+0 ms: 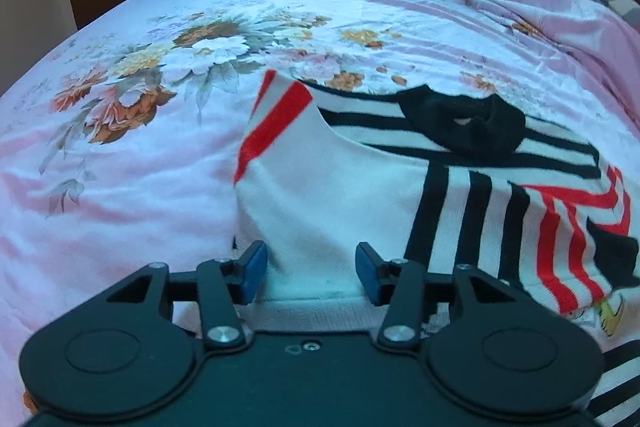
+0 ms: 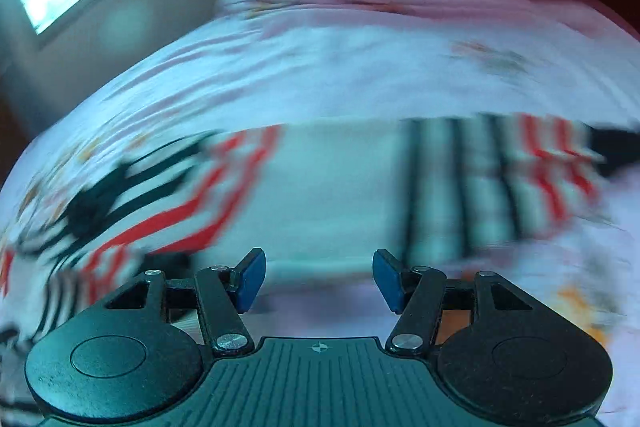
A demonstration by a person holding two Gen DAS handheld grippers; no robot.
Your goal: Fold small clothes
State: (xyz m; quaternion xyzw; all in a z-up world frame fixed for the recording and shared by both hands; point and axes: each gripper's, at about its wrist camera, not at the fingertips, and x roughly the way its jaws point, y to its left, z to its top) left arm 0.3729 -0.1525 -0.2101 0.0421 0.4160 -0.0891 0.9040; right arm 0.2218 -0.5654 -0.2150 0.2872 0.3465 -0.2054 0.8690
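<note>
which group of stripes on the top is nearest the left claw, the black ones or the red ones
The upright black stripes, just right of the left claw. The red stripes lie further right near the edge, the red-striped sleeve further up.

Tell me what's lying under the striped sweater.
The striped sweater lies on the floral bedsheet, which shows all around it. Whatever lies directly beneath the sweater is covered and cannot be seen.

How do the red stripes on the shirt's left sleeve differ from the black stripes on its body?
In the left wrist view, the red stripes run slantwise along the sleeve; the black stripes run up and down the body, with more lying crosswise below the black collar. The red ones number about two there; the black ones are several. Both sit on the same white knit shirt, spread on the floral bedsheet.
</note>
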